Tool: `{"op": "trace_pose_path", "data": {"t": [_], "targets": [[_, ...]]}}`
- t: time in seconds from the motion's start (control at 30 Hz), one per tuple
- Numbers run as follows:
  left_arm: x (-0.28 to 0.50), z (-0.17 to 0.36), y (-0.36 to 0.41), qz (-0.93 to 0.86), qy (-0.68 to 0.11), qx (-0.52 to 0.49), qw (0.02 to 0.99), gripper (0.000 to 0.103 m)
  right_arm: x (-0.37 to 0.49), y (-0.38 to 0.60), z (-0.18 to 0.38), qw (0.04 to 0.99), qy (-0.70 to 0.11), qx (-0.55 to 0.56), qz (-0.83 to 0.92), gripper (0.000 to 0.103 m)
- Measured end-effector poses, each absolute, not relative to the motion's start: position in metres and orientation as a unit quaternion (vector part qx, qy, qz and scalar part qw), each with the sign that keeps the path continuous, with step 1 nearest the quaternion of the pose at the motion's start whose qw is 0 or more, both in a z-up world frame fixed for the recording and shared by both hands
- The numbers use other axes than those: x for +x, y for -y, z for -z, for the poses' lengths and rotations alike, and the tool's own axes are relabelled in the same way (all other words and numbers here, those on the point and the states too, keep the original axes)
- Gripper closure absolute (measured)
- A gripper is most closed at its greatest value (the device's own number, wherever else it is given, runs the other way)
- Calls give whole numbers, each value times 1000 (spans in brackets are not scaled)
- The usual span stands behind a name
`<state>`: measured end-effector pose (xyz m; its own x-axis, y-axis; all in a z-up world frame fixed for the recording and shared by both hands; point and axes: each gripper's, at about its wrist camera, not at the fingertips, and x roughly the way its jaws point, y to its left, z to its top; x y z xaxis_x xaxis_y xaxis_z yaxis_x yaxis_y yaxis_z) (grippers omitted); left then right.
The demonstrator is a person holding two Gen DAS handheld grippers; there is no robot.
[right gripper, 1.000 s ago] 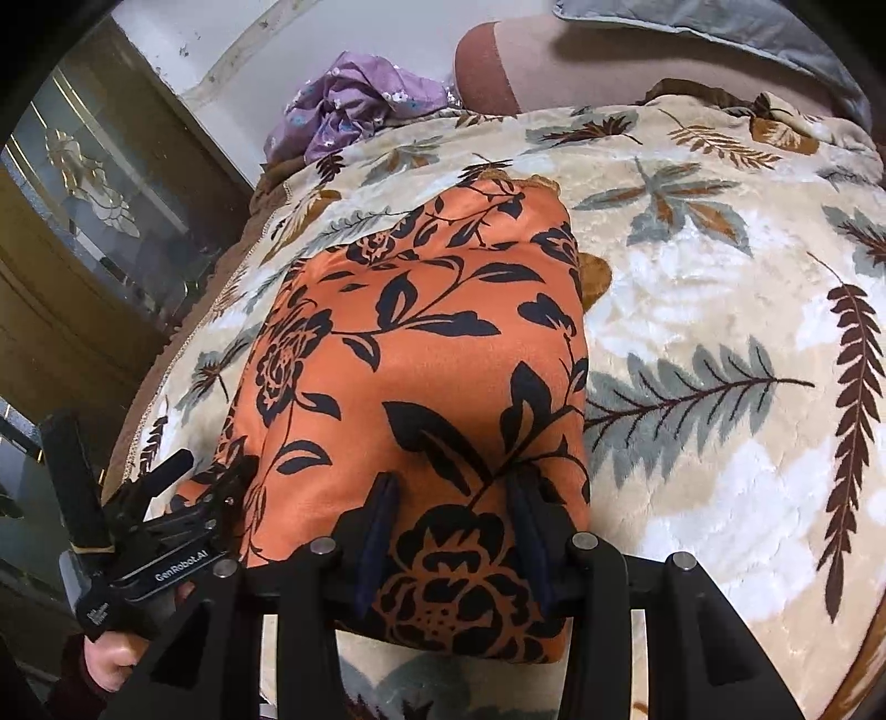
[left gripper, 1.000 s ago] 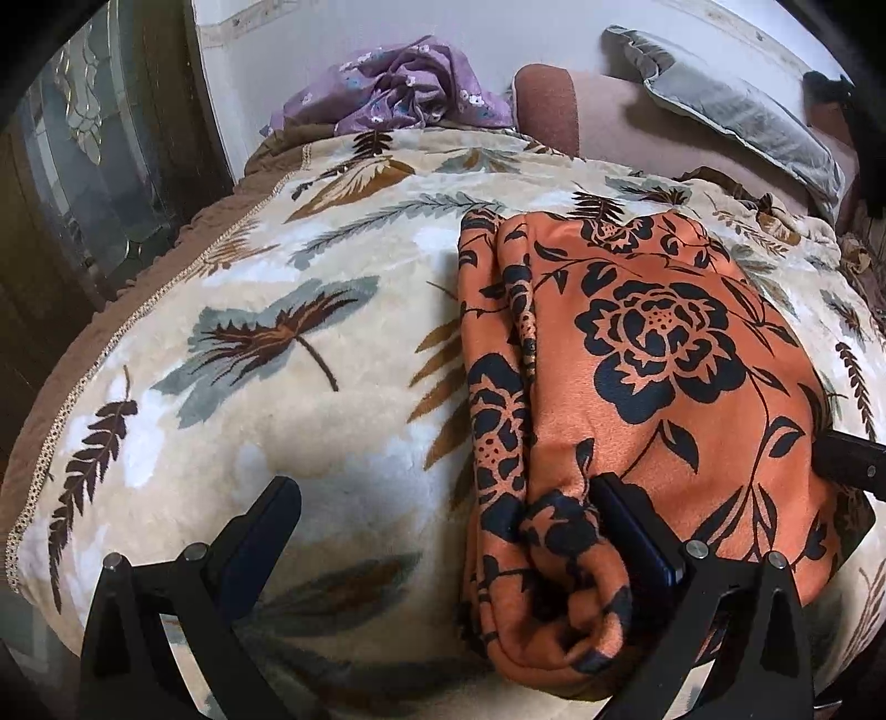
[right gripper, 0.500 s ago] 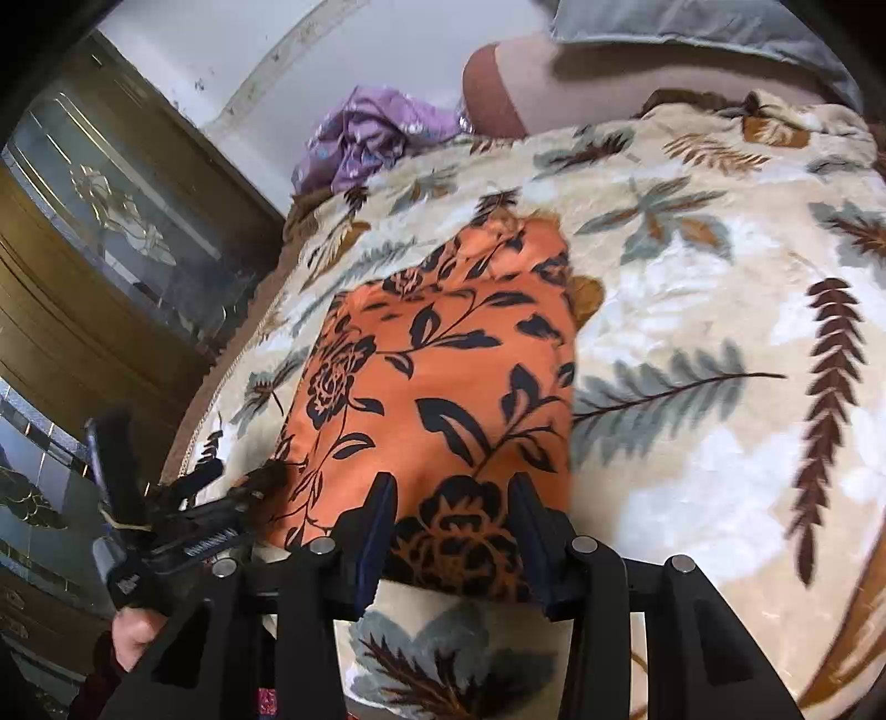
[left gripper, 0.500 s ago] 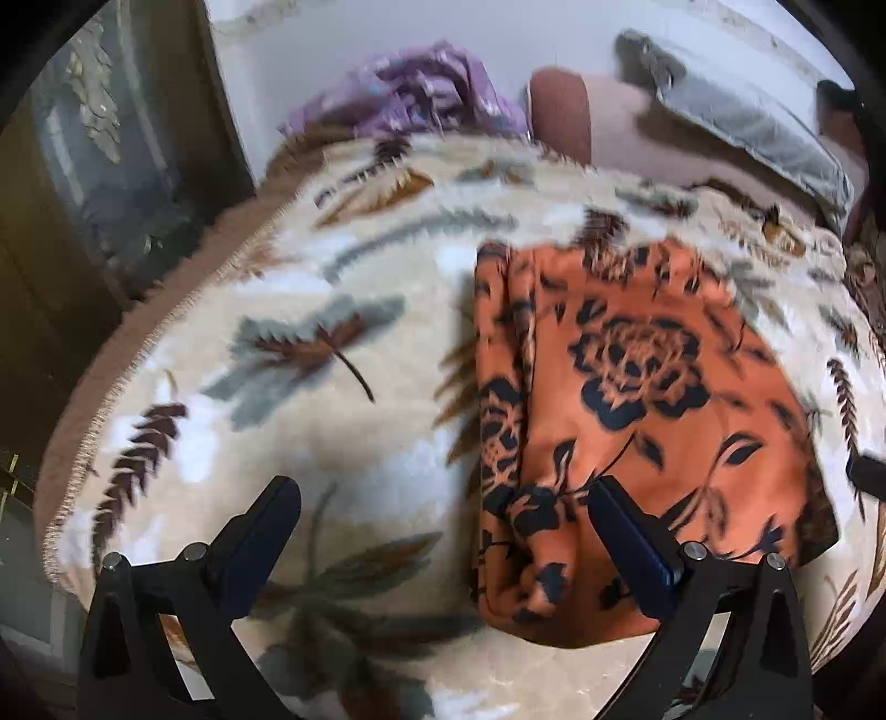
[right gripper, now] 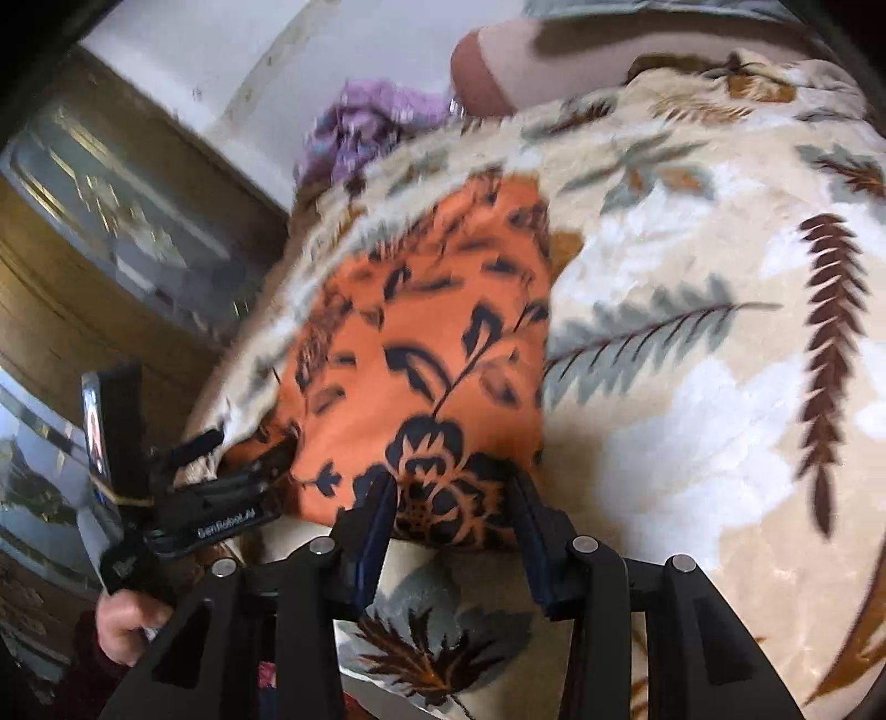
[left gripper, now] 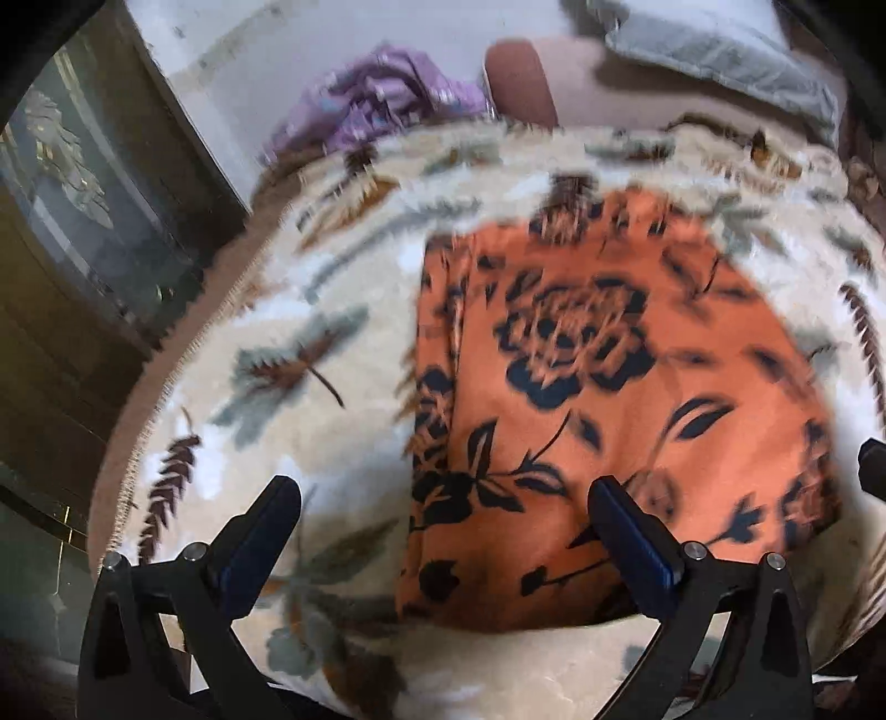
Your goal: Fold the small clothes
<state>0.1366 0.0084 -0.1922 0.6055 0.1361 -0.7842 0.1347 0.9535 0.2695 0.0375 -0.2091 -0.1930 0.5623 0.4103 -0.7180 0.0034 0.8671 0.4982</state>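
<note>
Motion-blurred purple cloth point(left gripper: 382, 94), grey pillow point(left gripper: 714, 50) cut off at top

An orange cloth point(left gripper: 637, 399) with a black flower print looks smooth and slightly satiny, lying on a plush, fuzzy cream blanket point(left gripper: 288, 332) printed with leaves. A crumpled lilac fabric point(left gripper: 382, 94) sits at the blanket's far edge, near a grey pillow point(left gripper: 720, 61) of smooth, faintly shiny cloth. The left gripper point(left gripper: 443, 498) and right gripper point(right gripper: 454, 487) are matt black plastic with small silvery metal screws; their fingers point(left gripper: 631, 537) carry dark blue pads. A brown wooden cabinet point(right gripper: 72, 310) has glossy, reflective glass panels.
</note>
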Motion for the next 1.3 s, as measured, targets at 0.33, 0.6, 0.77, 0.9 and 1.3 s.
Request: {"op": "trace_pose_path", "data": {"t": [0.33,0.6,0.77,0.9,1.3], "targets": [[101,139,13,8,-379,143,914,0,4,218,143,898,-391,172,-108,53],[95,119,8,3,-352,145,925,0,5,209,147,894,-397,175,-115,53],[98,119,0,-2,-352,133,926,0,11,202,151,888,-406,177,-119,53],[105,128,-10,-10,-364,124,923,0,22,190,157,883,-421,172,-120,53],[143,201,-37,-43,-454,112,883,0,69,160,215,837,-509,173,-98,53]]}}
